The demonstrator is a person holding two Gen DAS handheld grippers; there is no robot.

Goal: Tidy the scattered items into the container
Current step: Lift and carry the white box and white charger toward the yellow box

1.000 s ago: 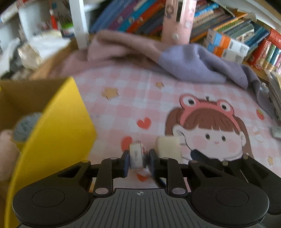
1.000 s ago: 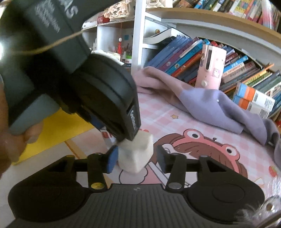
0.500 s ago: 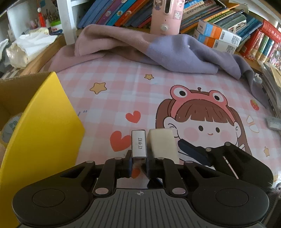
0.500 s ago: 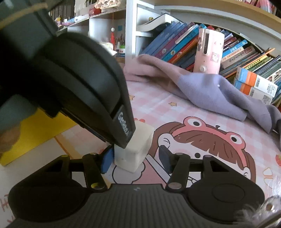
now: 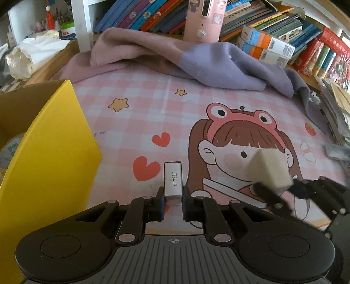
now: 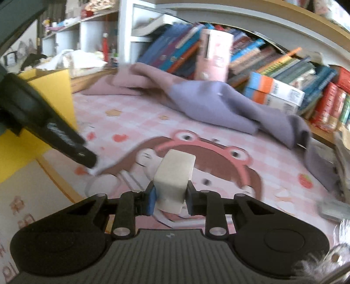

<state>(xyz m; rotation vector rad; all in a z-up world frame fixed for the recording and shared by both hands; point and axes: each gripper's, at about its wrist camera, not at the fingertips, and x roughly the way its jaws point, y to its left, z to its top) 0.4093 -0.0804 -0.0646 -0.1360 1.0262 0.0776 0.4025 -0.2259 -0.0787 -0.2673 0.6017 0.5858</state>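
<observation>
My left gripper [image 5: 172, 202] is shut on a small silver staple box [image 5: 173, 181] with Chinese print, held just above the pink cartoon mat [image 5: 153, 113]. My right gripper [image 6: 170, 197] is shut on a white block eraser [image 6: 175, 178]; the eraser also shows in the left wrist view [image 5: 270, 169], lifted off the mat to the right of the staple box. The yellow cardboard box [image 5: 50, 157] stands open at the left, and also shows in the right wrist view [image 6: 52, 91]. The left gripper's body [image 6: 43, 124] crosses the left of the right wrist view.
A pink and purple cloth [image 5: 196, 59] lies bunched at the mat's far edge. Behind it stand rows of books [image 5: 273, 26] and a pink device [image 5: 203, 19]. A roll of tape [image 5: 9, 150] lies inside the box. A small grey item [image 5: 336, 150] lies at the right.
The right gripper has shut on the eraser and lifted it away to the right. The left gripper keeps hold of the staple box and has swung off the yellow box toward the mat.
</observation>
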